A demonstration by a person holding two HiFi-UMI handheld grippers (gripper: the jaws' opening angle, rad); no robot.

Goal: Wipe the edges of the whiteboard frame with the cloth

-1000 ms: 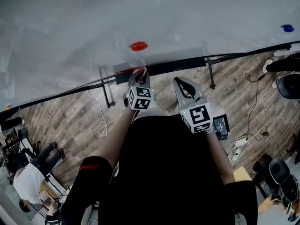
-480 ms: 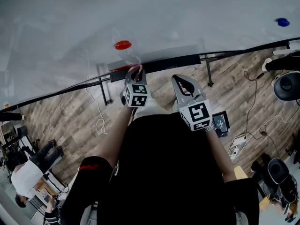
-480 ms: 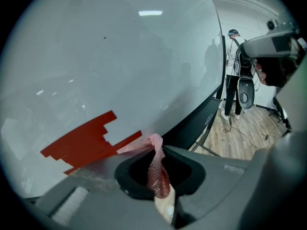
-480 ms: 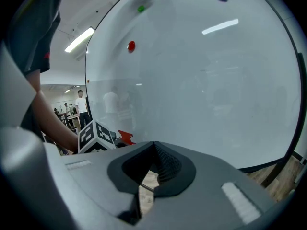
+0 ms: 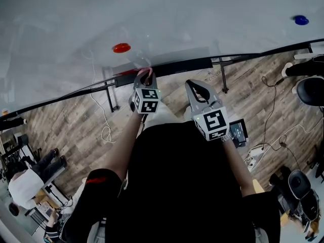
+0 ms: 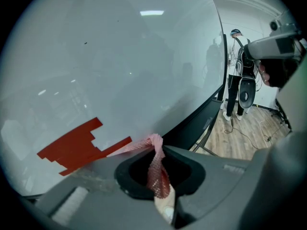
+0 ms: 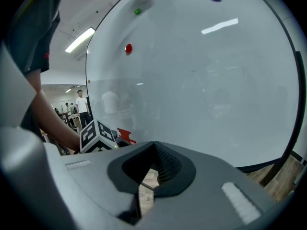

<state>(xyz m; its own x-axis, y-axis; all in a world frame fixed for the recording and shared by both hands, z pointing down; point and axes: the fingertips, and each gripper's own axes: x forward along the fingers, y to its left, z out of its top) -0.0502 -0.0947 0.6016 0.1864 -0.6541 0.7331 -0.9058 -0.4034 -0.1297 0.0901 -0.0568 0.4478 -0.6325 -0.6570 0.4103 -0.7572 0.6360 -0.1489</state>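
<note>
Nearest the body: right gripper (image 5: 196, 87), clenched on nothing, hanging short of the board. Just past it: left gripper (image 5: 144, 75), clamped on a pink cloth (image 6: 156, 169), the cloth's end laid at the bottom frame (image 5: 187, 65) beside a patch of red tape (image 6: 72, 147). Likely mid-wipe along the lower edge; next, slide sideways along the dark rail with the cloth pressed on. Beyond: whiteboard (image 5: 202, 19) with a red magnet (image 5: 121, 48) and a blue one (image 5: 300, 19). No readable writing anywhere.
</note>
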